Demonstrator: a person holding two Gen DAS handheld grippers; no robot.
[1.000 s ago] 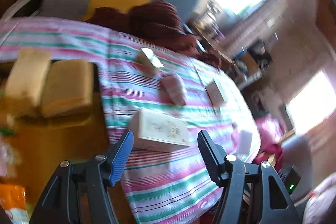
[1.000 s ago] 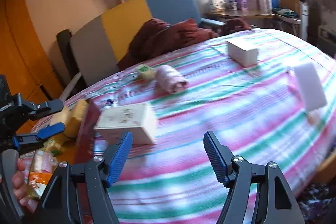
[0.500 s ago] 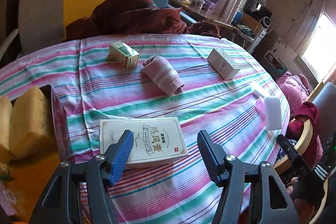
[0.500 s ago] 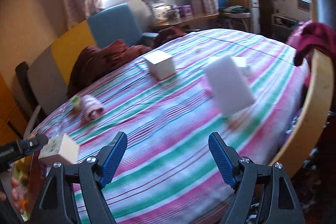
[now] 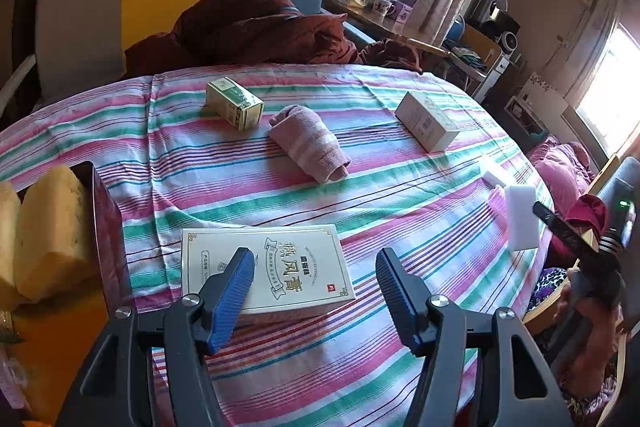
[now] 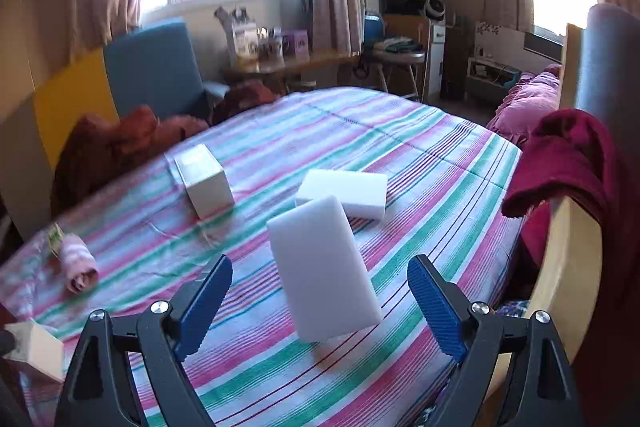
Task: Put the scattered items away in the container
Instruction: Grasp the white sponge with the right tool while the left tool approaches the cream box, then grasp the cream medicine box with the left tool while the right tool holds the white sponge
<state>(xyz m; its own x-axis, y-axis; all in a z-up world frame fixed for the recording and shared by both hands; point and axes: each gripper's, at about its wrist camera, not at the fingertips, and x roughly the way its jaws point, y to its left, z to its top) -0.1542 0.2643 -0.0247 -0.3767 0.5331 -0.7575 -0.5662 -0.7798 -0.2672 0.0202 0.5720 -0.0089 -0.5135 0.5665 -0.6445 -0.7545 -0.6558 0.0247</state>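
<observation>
I'm lining my wide-open, empty right gripper (image 6: pixel 320 301) around the standing white sponge (image 6: pixel 324 267), jaws just been widening; left gripper (image 5: pixel 314 291) is hovering open, empty over the flat box (image 5: pixel 264 269).

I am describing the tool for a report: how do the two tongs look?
Both the left tongs and the right tongs have black angular plastic arms, silver screws at the joints, and blue ribbed pads on the fingers.

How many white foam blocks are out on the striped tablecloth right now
2. One white foam block stands tilted between the right gripper's open jaws, which have just been opening. The other lies flat just behind it, beside the white box. Others may be hidden.
</observation>
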